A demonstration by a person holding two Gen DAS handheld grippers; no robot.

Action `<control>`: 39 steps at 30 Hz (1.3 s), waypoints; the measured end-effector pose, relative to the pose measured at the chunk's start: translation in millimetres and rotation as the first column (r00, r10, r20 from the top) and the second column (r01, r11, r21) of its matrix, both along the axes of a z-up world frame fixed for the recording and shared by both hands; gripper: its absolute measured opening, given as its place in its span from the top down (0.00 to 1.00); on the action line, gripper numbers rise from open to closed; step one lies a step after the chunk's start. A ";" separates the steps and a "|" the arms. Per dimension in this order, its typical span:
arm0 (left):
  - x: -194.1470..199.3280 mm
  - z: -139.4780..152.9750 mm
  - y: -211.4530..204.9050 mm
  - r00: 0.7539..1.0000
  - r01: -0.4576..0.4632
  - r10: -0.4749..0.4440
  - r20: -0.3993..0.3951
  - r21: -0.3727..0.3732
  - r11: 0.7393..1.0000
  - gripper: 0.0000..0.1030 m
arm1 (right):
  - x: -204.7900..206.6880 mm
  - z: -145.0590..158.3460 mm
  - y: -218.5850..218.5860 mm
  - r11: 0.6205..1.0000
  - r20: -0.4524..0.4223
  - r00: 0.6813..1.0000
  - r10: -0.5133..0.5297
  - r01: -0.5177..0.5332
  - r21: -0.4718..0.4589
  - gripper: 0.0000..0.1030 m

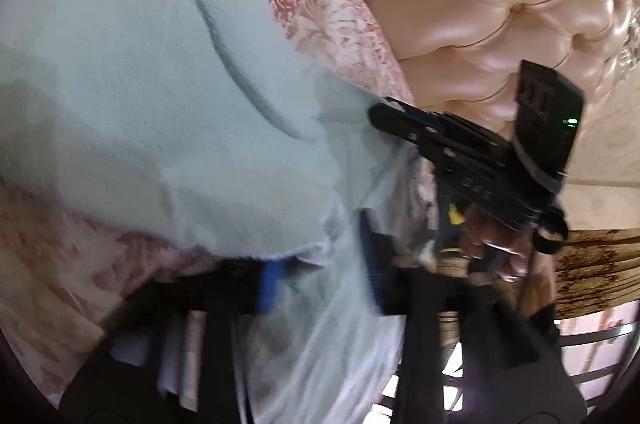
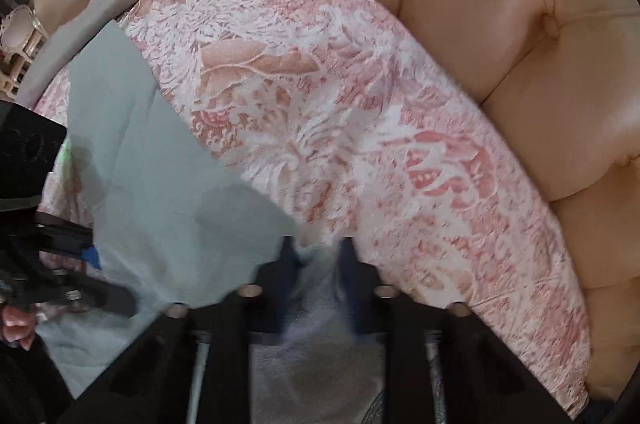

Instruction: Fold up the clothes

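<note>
A pale mint garment (image 1: pixel 140 83) hangs lifted over the bed, filling the left and middle of the left wrist view. My left gripper (image 1: pixel 320 276) is shut on a bunched edge of it between blue pads (image 1: pixel 272 288). My right gripper (image 1: pixel 386 115) comes in from the right of that view, held by a hand (image 1: pixel 484 244), and pinches the cloth's edge. In the right wrist view the right gripper (image 2: pixel 320 260) is shut on the mint garment (image 2: pixel 160 183), which drapes to the left. The left gripper (image 2: pixel 96 260) holds the same cloth at the left edge.
A pink floral bedspread (image 2: pixel 360 123) lies beneath and beyond the garment. A tufted peach headboard (image 2: pixel 540 63) curves along the far side. A grey cloth (image 2: pixel 100 3) lies at the bed's far left edge. Wooden flooring (image 1: pixel 592 264) and a metal frame (image 1: pixel 592 340) show at the right.
</note>
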State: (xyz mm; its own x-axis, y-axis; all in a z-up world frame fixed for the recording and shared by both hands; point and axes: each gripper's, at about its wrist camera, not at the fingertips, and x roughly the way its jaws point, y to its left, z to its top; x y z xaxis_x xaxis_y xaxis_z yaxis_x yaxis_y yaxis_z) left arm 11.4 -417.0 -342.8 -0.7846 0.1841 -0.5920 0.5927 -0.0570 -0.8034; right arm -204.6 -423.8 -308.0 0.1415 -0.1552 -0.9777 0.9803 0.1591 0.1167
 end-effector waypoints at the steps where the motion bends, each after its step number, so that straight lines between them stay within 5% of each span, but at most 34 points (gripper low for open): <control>1: 0.2 -0.2 -0.3 1.000 -0.001 0.001 0.018 -0.007 1.000 0.92 | -0.7 -0.2 0.7 1.000 0.000 1.000 -0.015 0.015 -0.008 0.87; 7: 2.1 17.0 2.0 0.996 -0.022 0.034 0.086 -0.135 0.991 0.92 | -5.1 -1.5 4.7 0.993 0.000 0.995 -0.103 0.103 -0.057 0.90; 10: -0.8 6.6 1.3 0.993 -0.014 0.026 0.112 -0.107 0.994 0.90 | -7.4 -2.2 6.8 0.986 0.002 0.989 -0.147 0.146 -0.082 0.90; 14: 8.9 11.3 2.6 0.996 0.008 -0.001 0.084 -0.086 0.996 0.67 | -6.9 -3.0 10.3 0.974 -0.016 0.980 -0.197 0.194 -0.115 0.89; 16: 29.9 23.6 6.4 0.998 0.022 -0.018 0.056 -0.068 0.997 0.61 | -2.9 -2.8 13.1 0.970 -0.051 0.976 -0.214 0.205 -0.133 0.76; 18: 68.8 41.1 5.7 1.000 0.003 -0.003 0.005 -0.074 0.997 0.61 | -6.5 7.2 18.8 0.950 -0.059 0.961 -0.269 0.255 -0.179 0.51; 21: 148.2 59.4 -13.9 0.993 -0.115 0.115 -0.005 -0.115 0.987 0.58 | -17.8 34.7 37.9 0.884 -0.015 0.918 -0.396 0.377 -0.277 0.41; 24: 220.3 54.0 -43.9 0.960 -0.277 0.279 0.026 -0.072 0.958 0.58 | -19.0 73.5 78.8 0.746 0.075 0.836 -0.544 0.523 -0.412 0.32; 26: 252.4 45.9 -61.5 0.929 -0.367 0.367 0.036 -0.015 0.930 0.58 | 7.4 85.9 111.6 0.677 0.170 0.805 -0.568 0.575 -0.460 0.17; 28: 265.1 41.6 -72.2 0.901 -0.434 0.433 0.026 0.015 0.901 0.58 | 40.9 92.2 148.5 0.616 0.267 0.780 -0.566 0.615 -0.492 0.15; 34: 264.3 30.4 -90.4 0.840 -0.543 0.541 0.051 0.053 0.838 0.58 | 95.0 59.2 198.0 0.564 0.471 0.715 -0.516 0.698 -0.441 0.15; 39: 254.9 27.3 -93.0 0.814 -0.581 0.579 0.047 0.055 0.812 0.58 | 105.0 42.1 200.0 0.591 0.488 0.723 -0.489 0.686 -0.425 0.15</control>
